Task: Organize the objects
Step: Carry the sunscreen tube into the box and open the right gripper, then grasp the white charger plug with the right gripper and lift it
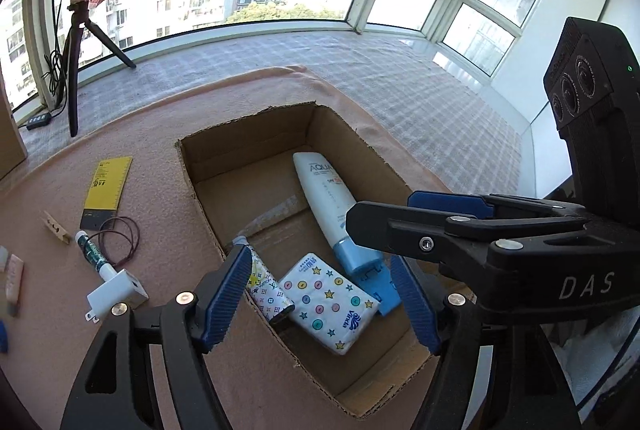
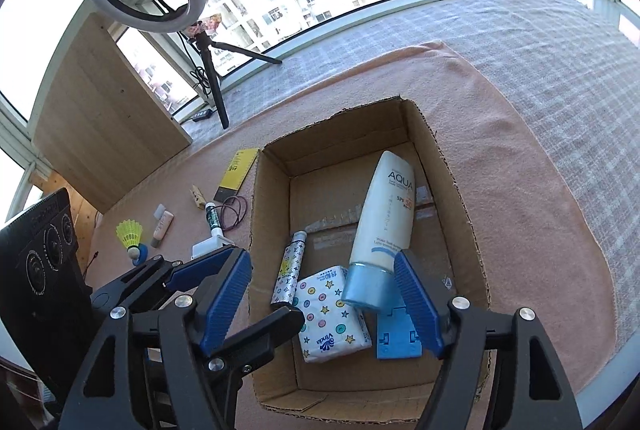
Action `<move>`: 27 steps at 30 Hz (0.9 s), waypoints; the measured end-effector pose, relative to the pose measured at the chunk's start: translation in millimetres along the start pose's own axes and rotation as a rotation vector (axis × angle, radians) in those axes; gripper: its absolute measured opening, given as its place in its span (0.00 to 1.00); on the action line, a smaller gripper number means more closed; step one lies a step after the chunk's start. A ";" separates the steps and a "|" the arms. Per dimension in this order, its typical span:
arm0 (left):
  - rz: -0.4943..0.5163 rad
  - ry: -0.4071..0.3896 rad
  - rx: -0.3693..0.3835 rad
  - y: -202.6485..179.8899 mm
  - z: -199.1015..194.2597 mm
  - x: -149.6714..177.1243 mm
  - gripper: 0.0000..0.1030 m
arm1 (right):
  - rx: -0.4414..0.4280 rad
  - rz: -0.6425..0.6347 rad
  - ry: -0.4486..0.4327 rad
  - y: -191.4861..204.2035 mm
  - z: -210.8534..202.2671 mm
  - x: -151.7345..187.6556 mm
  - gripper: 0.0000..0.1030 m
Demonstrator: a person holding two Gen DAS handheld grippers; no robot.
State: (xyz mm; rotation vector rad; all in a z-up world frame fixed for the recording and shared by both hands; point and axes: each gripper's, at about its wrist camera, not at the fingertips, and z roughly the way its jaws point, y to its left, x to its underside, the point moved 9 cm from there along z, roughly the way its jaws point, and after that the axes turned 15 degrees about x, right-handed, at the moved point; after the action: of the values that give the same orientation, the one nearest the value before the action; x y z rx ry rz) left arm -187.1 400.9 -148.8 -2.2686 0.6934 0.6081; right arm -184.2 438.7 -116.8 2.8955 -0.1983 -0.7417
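**Both grippers empty above the box**

The left gripper (image 1: 320, 294) and right gripper (image 2: 324, 302) hover over the open brown cardboard box (image 2: 460, 197), jaws apart — nothing held. Inside lie a white sunscreen tube with a blue cap (image 2: 386, 213), a star-patterned tissue pack (image 2: 332, 314), a small patterned cylinder (image 2: 289, 276) and a flat blue plastic piece (image 2: 396, 338). On the pink-covered surface (image 2: 520, 189), beside the box's left wall — a white plug adapter (image 1: 116, 292) and yellow card (image 1: 106, 191).

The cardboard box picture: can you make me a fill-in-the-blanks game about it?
1. The sunscreen tube lies inside the cardboard ____.
2. The tissue pack is printed with buttons and ____.
3. The shuttlecock on the blanket has ____ feathers.
4. Both grippers' jaws are ____, holding nothing.

Answers: box, stars, yellow, open
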 end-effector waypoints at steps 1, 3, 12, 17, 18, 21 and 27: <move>-0.006 -0.002 -0.001 3.1 -3.3 0.7 0.73 | -0.002 -0.002 0.000 1.7 0.1 0.4 0.69; -0.012 -0.008 -0.009 9.1 -11.1 3.3 0.73 | -0.004 -0.003 -0.002 5.6 -0.1 1.2 0.69; -0.058 -0.037 -0.050 36.2 -49.6 17.0 0.73 | -0.025 -0.030 -0.014 33.7 -2.8 6.6 0.69; -0.091 -0.051 -0.086 59.0 -75.1 37.1 0.73 | -0.052 -0.042 -0.013 50.7 -3.7 11.4 0.69; -0.102 -0.052 -0.095 64.9 -80.8 42.3 0.73 | -0.058 -0.047 -0.009 54.5 -3.3 12.8 0.69; -0.140 -0.057 -0.124 86.5 -99.7 60.4 0.72 | -0.065 -0.058 -0.005 63.1 -2.6 16.5 0.69; -0.233 -0.079 -0.185 132.4 -139.8 92.5 0.72 | -0.094 -0.091 0.018 84.7 1.3 23.7 0.68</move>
State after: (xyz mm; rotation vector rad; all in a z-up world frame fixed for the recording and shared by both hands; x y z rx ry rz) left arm -168.6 189.5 -172.8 -2.4354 0.3386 0.6664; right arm -172.0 351.7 -114.3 2.8362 -0.0288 -0.7185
